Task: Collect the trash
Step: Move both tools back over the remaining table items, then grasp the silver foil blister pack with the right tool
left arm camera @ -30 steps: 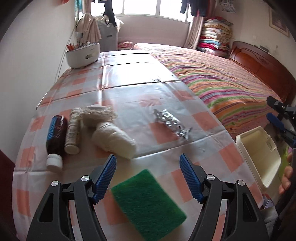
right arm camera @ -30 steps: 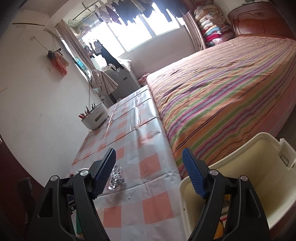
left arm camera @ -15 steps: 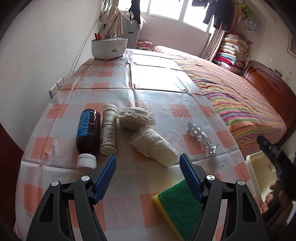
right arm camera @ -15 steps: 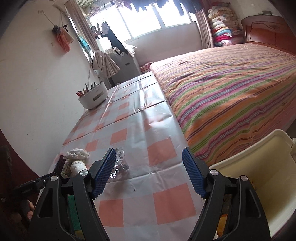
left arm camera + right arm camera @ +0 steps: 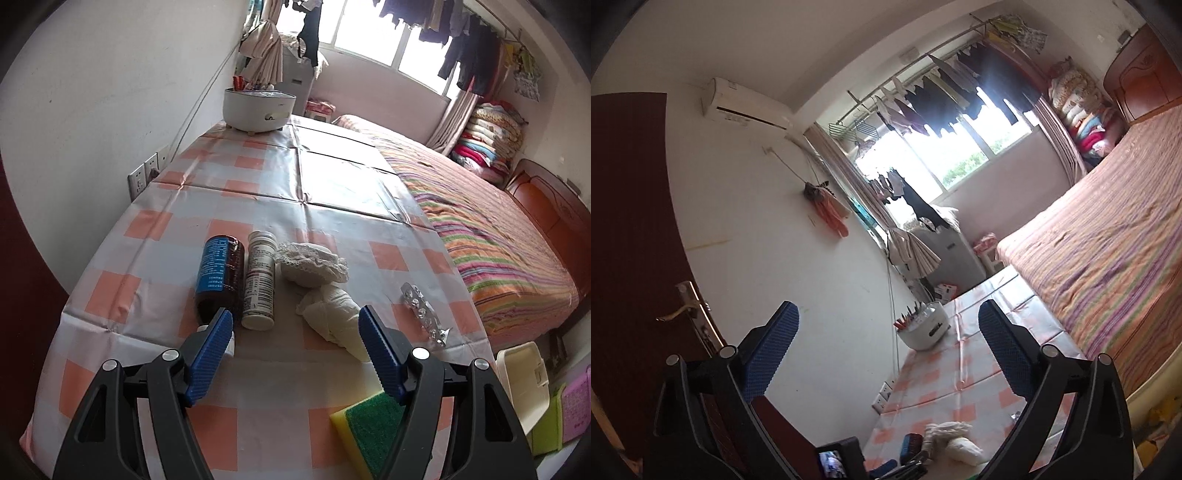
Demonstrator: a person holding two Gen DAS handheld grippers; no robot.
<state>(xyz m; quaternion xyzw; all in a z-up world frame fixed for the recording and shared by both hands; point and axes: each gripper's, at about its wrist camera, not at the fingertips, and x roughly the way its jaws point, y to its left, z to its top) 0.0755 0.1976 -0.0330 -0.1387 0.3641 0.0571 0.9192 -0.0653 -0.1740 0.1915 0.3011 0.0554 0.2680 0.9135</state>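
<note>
On the checked tablecloth [image 5: 258, 184] lie a dark brown bottle with a blue label [image 5: 220, 275], a white pill bottle [image 5: 259, 282], a white cap [image 5: 229, 338], two crumpled white wads [image 5: 312, 263] [image 5: 334, 320], a foil blister pack [image 5: 424, 314] and a green and yellow sponge [image 5: 369, 421]. My left gripper [image 5: 295, 350] is open and empty, just short of the bottles and the nearer wad. A cream bin [image 5: 524, 384] stands off the table's right edge. My right gripper [image 5: 886, 354] is open and empty, tilted up toward the wall; the wads [image 5: 955, 439] show low in its view.
A white round pot with pens [image 5: 258, 109] stands at the table's far end. A striped bed [image 5: 498, 236] runs along the right side. A wall with sockets [image 5: 142, 177] borders the left. A dark door [image 5: 631, 258] is at the right wrist view's left.
My left gripper moved left and forward toward the bottles and wads; the sponge slid to lower right. My right gripper swung upward, away from the bin, toward the wall and window.
</note>
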